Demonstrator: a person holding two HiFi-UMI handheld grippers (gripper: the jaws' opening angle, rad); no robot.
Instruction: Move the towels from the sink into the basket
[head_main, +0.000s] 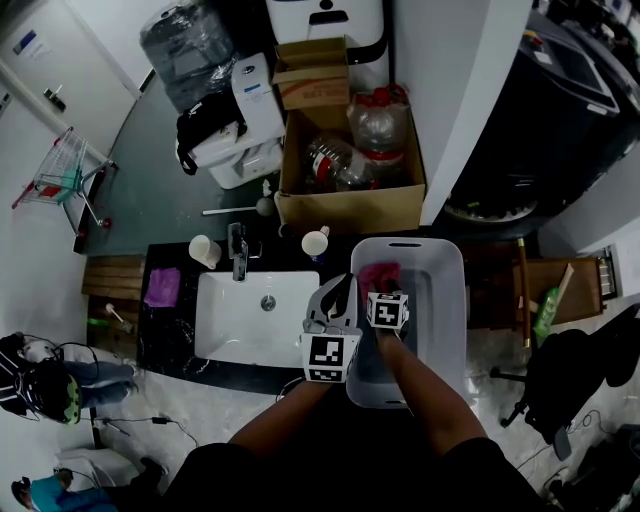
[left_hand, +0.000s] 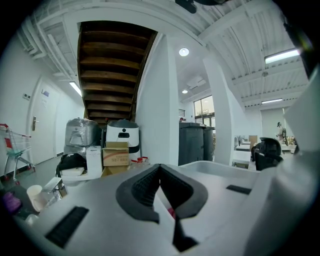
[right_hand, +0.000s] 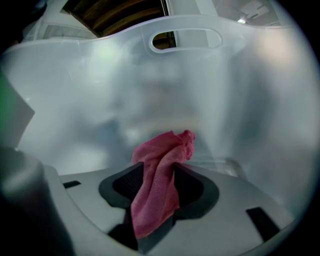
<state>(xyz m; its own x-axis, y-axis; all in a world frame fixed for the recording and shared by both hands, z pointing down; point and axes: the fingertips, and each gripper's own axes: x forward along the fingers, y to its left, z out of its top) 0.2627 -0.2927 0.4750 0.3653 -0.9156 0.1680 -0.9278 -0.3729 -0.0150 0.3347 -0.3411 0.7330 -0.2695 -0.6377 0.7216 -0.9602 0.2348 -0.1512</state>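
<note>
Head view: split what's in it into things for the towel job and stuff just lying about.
For the job: sink; basket; pink towel, already in the basket.
Lying about: cups by the tap; cardboard box; bottles in it; cart.

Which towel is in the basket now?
The pink towel, between the right gripper's jaws inside the basket; the purple towel lies on the counter beside the sink.
</note>
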